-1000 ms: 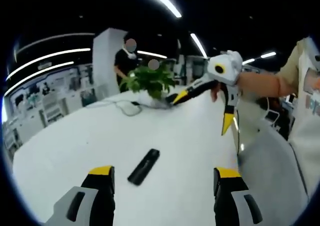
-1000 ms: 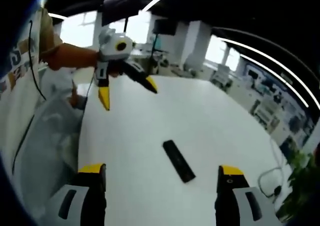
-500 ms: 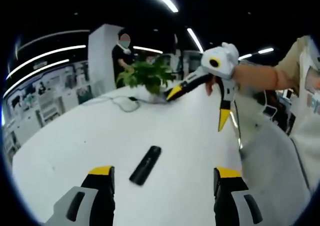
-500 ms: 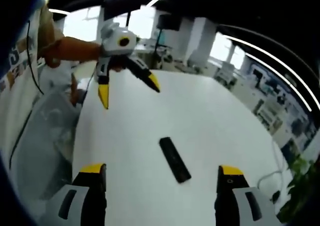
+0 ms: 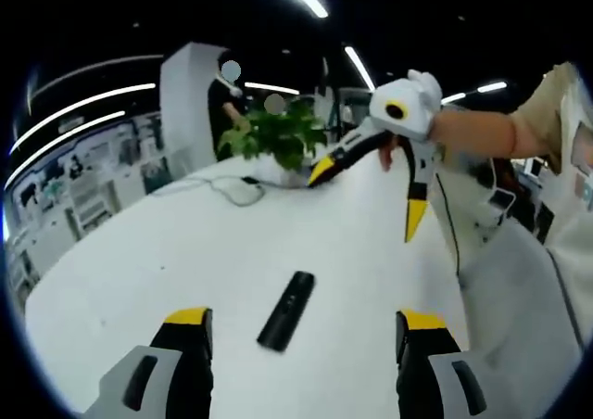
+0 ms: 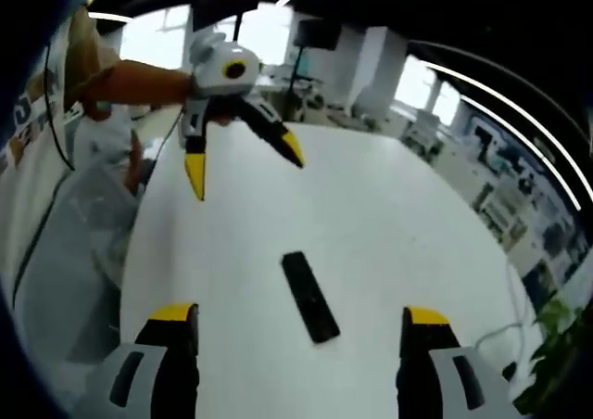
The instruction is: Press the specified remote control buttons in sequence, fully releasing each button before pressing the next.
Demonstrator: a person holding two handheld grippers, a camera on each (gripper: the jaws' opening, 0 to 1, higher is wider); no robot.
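A slim black remote control [image 5: 287, 310] lies flat on the white table [image 5: 139, 252], a little ahead of my left gripper [image 5: 304, 331], whose yellow-tipped jaws stand wide apart with nothing between them. In the right gripper view the same remote [image 6: 309, 296] rests just ahead of my right gripper [image 6: 302, 328], also open and empty. The right gripper [image 5: 366, 196] hangs open above the table's far right in the left gripper view. The left gripper [image 6: 245, 171] hovers open over the table's far left in the right gripper view. Both are held by a person's hands.
A potted green plant [image 5: 276, 139] and a white cable [image 5: 227, 189] sit at the table's far end, with people standing behind. A grey chair back [image 5: 519, 308] is by the table's right edge. Office desks [image 6: 519, 206] line the room beyond the table.
Both views have shifted with the hands: the remote now sits closer to centre between each gripper's jaws. The jaws stay open and the remote has not been touched.
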